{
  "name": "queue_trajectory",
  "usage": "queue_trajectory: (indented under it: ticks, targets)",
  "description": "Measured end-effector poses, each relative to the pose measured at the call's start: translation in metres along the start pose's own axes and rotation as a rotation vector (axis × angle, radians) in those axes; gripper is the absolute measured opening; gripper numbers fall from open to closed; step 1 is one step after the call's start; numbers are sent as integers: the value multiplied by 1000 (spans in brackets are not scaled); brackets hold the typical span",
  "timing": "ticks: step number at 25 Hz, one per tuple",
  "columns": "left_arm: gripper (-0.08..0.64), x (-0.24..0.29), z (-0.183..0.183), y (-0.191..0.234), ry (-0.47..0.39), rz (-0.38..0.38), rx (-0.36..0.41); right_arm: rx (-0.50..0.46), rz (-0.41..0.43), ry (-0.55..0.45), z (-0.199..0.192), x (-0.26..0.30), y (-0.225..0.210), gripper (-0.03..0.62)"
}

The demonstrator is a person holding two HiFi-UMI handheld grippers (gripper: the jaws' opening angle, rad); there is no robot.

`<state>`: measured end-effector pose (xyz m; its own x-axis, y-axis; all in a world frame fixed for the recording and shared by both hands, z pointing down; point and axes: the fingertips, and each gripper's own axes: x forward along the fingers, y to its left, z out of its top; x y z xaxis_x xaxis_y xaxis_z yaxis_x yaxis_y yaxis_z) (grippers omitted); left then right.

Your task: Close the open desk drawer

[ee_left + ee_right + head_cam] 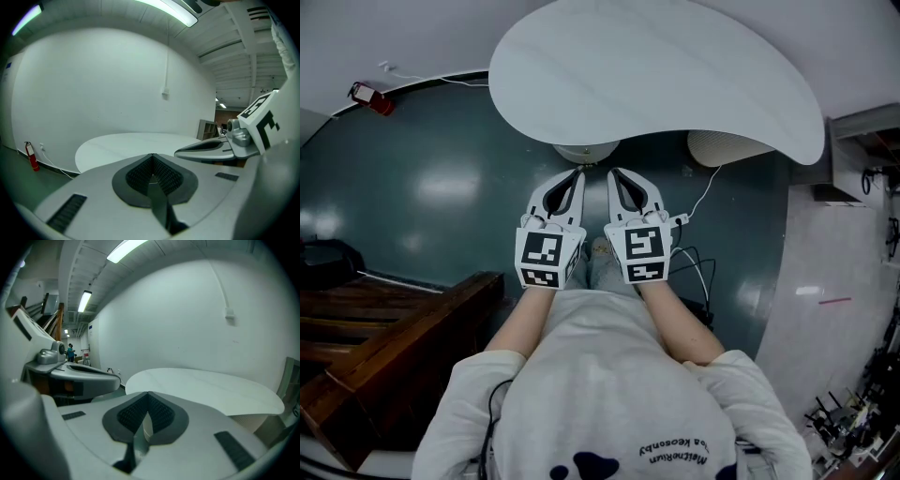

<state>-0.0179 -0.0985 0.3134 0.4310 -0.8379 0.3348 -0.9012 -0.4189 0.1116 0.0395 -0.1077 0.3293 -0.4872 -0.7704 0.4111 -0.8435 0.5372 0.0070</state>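
Note:
My left gripper [578, 172] and right gripper [612, 172] are held side by side in front of the person's chest, pointing at the near edge of a white curved table [675, 75]. Both are shut with nothing between the jaws. In the left gripper view the left gripper [152, 155] has its ribbed pads meeting at the tip, and the right gripper [206, 147] shows beside it. The right gripper view shows the right gripper [148, 393] closed the same way, with the left gripper [89, 376] at its left. I cannot make out any drawer. Dark wooden furniture [403, 328] stands at the lower left.
A white pedestal [586, 150] under the table sits just beyond the fingertips, with a ribbed white object [717, 145] to its right. Cables [694, 267] trail on the dark green floor at the right. A red fire extinguisher [373, 97] stands by the far wall.

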Motion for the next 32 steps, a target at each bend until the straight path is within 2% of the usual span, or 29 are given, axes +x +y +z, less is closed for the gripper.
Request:
queue_trajectory:
  ticks: [8,22,32]
  targets:
    - [9,-23,46,-18,-87,9,53,-81,11,-116,45,-39,-1,17]
    - [9,-58,100,-49,-180,33,95,-92,40,-242,102,-90,-7,17]
    - [9,-77,116,-56,-212,29,107,-108,71,-288,115,-104,5,17]
